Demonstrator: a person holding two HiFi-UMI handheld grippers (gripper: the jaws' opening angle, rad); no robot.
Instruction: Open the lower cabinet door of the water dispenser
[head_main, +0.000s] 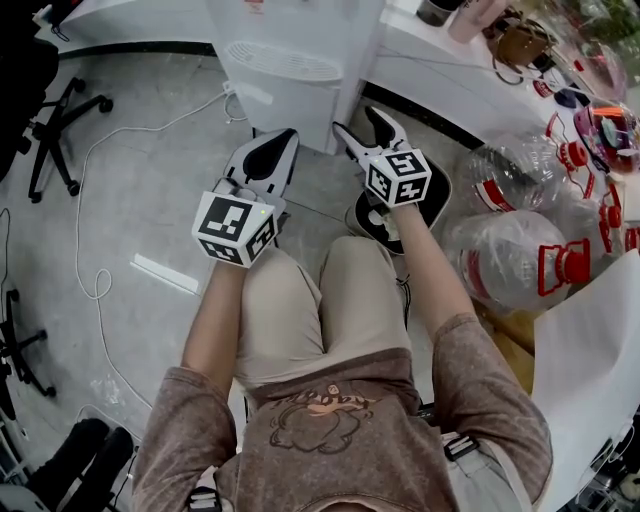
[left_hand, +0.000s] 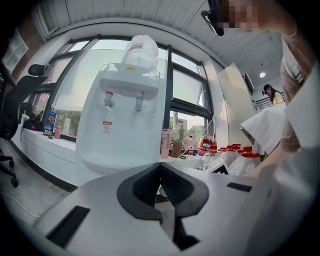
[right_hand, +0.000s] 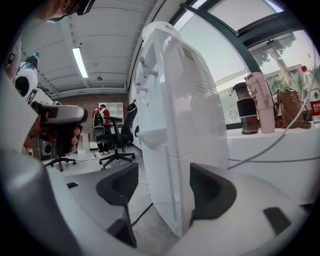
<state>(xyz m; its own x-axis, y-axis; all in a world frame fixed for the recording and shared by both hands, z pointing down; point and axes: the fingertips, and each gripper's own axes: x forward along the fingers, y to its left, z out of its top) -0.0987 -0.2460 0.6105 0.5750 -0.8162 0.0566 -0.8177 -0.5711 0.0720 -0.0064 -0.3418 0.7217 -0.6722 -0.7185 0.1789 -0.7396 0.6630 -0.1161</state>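
Observation:
The white water dispenser (head_main: 290, 75) stands against the counter ahead of me, with a bottle on top in the left gripper view (left_hand: 120, 125). My right gripper (head_main: 365, 125) is at its front right corner with jaws wide open. In the right gripper view (right_hand: 162, 187) the vertical corner edge of the lower cabinet door (right_hand: 167, 190) stands between the pads; the left pad is clear of it and the right pad lies close beside the side wall. My left gripper (head_main: 288, 135) hangs short of the dispenser, its pads closed together on nothing (left_hand: 161, 167). The door looks closed.
Several large clear water bottles with red caps (head_main: 520, 255) lie on the floor at the right. A white cable (head_main: 100, 250) runs across the grey floor at the left, near an office chair (head_main: 55, 120). The white counter (head_main: 450, 70) carries bags and drink bottles (right_hand: 260, 102).

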